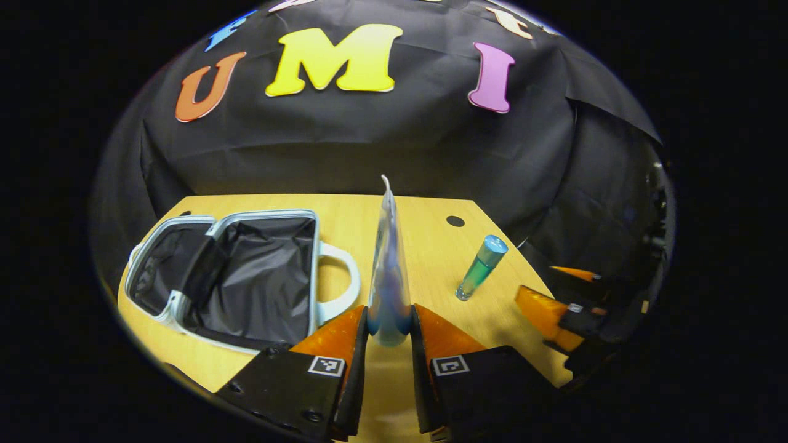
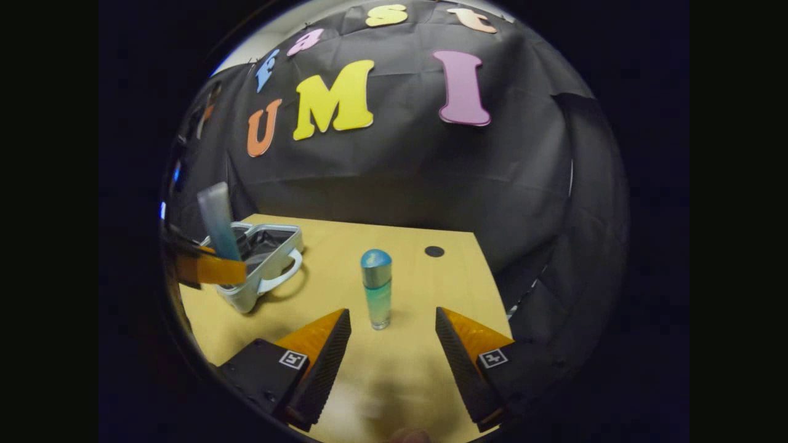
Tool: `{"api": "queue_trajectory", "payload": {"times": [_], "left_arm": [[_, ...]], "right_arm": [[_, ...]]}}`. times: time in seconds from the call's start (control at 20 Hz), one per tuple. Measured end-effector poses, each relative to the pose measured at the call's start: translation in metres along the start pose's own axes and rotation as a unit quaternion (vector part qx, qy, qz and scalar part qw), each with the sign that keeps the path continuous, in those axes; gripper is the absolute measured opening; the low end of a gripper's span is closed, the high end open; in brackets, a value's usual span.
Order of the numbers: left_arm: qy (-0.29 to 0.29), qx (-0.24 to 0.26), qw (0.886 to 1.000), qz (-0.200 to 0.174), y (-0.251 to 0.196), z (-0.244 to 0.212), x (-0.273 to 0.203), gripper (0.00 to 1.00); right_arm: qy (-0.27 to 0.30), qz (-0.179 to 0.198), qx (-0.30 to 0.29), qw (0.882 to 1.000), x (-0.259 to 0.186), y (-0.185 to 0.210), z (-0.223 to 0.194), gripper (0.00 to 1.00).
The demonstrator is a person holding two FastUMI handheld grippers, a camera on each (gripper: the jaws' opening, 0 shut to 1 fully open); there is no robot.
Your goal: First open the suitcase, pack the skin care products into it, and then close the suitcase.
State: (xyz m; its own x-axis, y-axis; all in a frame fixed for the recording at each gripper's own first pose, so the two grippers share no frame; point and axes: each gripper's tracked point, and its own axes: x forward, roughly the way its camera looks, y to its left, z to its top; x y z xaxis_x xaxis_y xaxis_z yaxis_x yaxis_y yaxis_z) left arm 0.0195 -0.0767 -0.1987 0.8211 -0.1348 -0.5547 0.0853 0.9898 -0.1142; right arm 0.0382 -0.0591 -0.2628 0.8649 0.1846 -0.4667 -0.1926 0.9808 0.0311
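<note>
In the left gripper view, the suitcase [image 1: 246, 277] lies open on the left part of the wooden bench [image 1: 431, 246], both halves spread flat and showing a dark fabric lining inside a pale rim, with its pale handle [image 1: 341, 283] arching toward the middle of the bench. Just right of the handle, the left tool [image 1: 389, 323] is clamped on the lower end of a soft tube [image 1: 388, 264], both fingers pressing its sides; the tube stands upright between them, its flat crimped end pointing up. Farther right a bottle [image 1: 481, 268] with a blue cap and greenish clear body stands alone on the bench, apart from the tube, and a small dark round hole [image 1: 455, 221] sits in the bench top behind it. At the far right edge the other tool's fingers [image 1: 545, 311] show low over the bench corner. In the right gripper view, the tube [image 2: 217, 221] rises at the far left, held by the left tool [image 2: 209, 269] just in front of the open suitcase [image 2: 261, 264]. Toward the middle the bottle [image 2: 376, 288] stands upright on the bench [image 2: 345, 246], just ahead of the right tool [image 2: 393, 320], whose fingers are spread wide with the bottle centred beyond the gap and touching neither. The round hole [image 2: 434, 251] lies behind and to the right of the bottle.
</note>
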Motion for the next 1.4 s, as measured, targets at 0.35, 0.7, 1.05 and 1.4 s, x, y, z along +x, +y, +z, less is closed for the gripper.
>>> {"api": "queue_trajectory", "payload": {"times": [0.35, 0.7, 1.05, 1.4], "left_arm": [[0.008, -0.035, 0.997, 0.073, 0.073, -0.01, -0.055, 0.37], [0.013, -0.052, 0.992, 0.115, 0.12, -0.014, -0.085, 0.37], [0.046, -0.088, 0.993, 0.064, 0.152, -0.011, -0.071, 0.37], [0.17, -0.103, 0.98, -0.002, 0.203, -0.021, -0.019, 0.37]], "right_arm": [[0.053, -0.006, 0.02, 0.998, 0.077, 0.002, -0.025, 0.82], [0.08, 0.011, 0.016, 0.997, 0.11, 0.024, -0.032, 0.61], [0.108, -0.011, 0.048, 0.993, 0.106, 0.015, -0.027, 0.34], [0.151, 0.049, 0.072, 0.985, 0.024, 0.046, -0.023, 0.32]]}}
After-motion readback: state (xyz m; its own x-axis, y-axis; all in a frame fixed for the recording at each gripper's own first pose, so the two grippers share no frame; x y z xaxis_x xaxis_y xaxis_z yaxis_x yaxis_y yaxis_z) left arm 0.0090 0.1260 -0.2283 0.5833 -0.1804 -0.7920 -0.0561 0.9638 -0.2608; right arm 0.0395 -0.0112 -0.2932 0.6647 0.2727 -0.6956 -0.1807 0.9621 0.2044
